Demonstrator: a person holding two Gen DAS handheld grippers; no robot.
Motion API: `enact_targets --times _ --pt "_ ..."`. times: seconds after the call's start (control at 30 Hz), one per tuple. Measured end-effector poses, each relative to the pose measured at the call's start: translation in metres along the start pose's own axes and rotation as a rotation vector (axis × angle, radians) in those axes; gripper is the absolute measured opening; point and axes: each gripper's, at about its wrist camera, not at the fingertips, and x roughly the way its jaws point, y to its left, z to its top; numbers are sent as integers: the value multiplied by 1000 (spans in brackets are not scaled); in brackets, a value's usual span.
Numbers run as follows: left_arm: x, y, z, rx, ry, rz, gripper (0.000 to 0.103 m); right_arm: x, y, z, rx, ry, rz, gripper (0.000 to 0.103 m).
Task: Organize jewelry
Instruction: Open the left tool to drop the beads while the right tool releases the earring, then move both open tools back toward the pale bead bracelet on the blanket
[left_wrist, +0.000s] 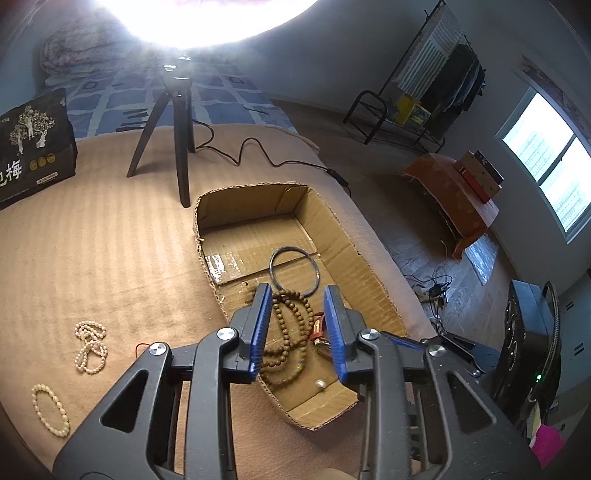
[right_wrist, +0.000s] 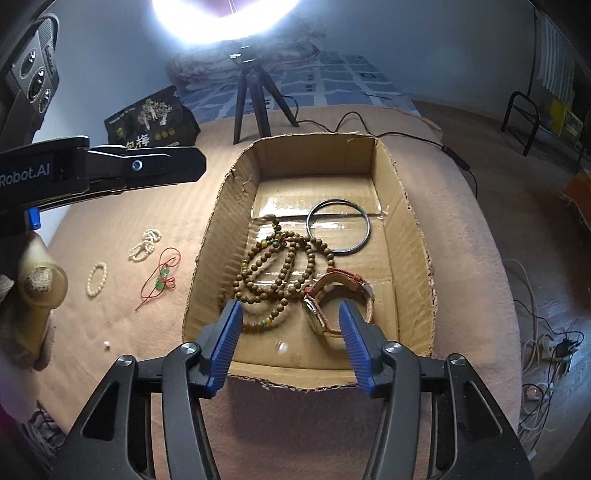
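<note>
A shallow cardboard box (right_wrist: 410, 236) lies on the tan blanket. Inside are a brown bead necklace (right_wrist: 280, 266), a dark bangle (right_wrist: 338, 226), a red-strapped watch (right_wrist: 332, 299) and a small pearl (right_wrist: 282, 346). My right gripper (right_wrist: 291, 314) is open and empty above the box's near end. My left gripper (left_wrist: 297, 299) is open and empty over the box's near left part, above the necklace (left_wrist: 291, 332) and bangle (left_wrist: 293, 269). On the blanket left of the box lie a pearl strand (right_wrist: 146, 244), a cream bead bracelet (right_wrist: 96, 278), a red-cord jade pendant (right_wrist: 162, 278) and a loose pearl (right_wrist: 107, 345).
A black tripod (right_wrist: 255, 99) with a cable stands behind the box under a bright ring light. A black snack bag (right_wrist: 151, 120) stands at the back left. The left gripper's body (right_wrist: 103, 170) reaches in from the left. The bed edge drops off to the right.
</note>
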Motion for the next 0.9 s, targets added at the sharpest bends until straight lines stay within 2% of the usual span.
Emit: enact_targets --times 0.33,0.4,0.47,0.5,0.67,0.9 --pt "-16 10 -3 -4 -20 51 30 -6 5 0 -10 -14 -8 54" --pt "-20 14 -4 -7 -27 62 38 -9 8 -1 -11 -22 -8 54" --pt "-29 19 -5 -18 -48 77 53 -12 10 0 -11 -30 -9 55" --pt "-33 22 -6 -23 -58 85 55 -13 12 1 -10 -35 -9 55" --pt "-52 39 -6 -41 -89 116 56 -20 22 6 -5 -72 -3 71" --pt "-76 70 -13 -37 -118 201 56 -21 42 15 -10 -93 25 76"
